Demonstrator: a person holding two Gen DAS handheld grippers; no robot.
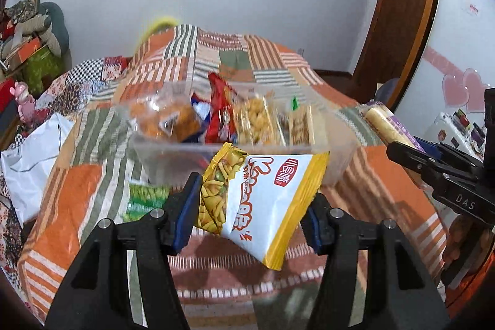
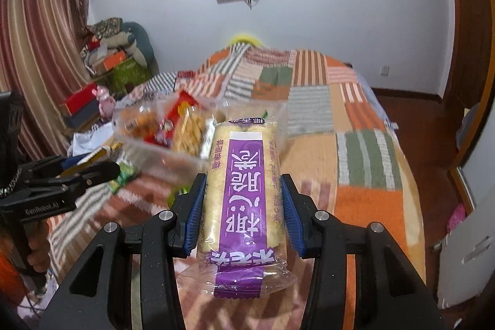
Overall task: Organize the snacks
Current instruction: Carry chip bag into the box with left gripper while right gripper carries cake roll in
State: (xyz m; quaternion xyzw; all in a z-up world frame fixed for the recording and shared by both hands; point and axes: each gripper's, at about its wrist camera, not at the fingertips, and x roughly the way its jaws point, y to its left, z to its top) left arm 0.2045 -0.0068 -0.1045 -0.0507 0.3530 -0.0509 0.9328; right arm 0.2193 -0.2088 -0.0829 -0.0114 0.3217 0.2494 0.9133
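Left gripper [image 1: 252, 215] clamps the yellow-and-white snack packet [image 1: 263, 203]; right gripper [image 2: 243, 211] clamps the purple-labelled wafer pack [image 2: 244, 197]. Clear plastic box [image 1: 337, 141] at twelve o'clock looks crowded; either slippery packet could slide out or snag its rim.

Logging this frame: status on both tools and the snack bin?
Left tool shut on yellow-white snack bag. Right tool shut on purple cracker pack. Clear bin ahead, part-filled. Nothing blocking.
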